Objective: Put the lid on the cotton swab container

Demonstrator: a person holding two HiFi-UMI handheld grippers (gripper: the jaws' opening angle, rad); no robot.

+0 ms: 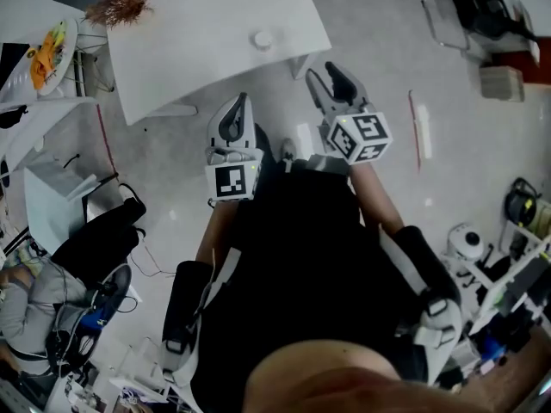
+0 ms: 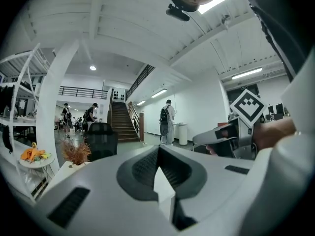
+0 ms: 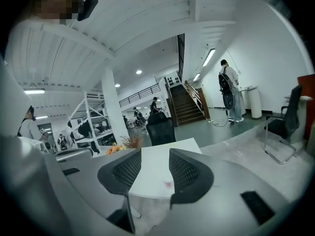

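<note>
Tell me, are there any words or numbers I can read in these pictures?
No words or numbers can be read.
Left cube, on the left gripper: only black-and-white squares, no letters.
Right cube, on the right gripper: the same squares, no letters.
Small round thing on the white table: too small to show any print.

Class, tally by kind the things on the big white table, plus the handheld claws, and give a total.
Small round white container: 1
Brown dried plant tuft: 1
Handheld claws, left claw and right claw: 2
Total: 4
</note>
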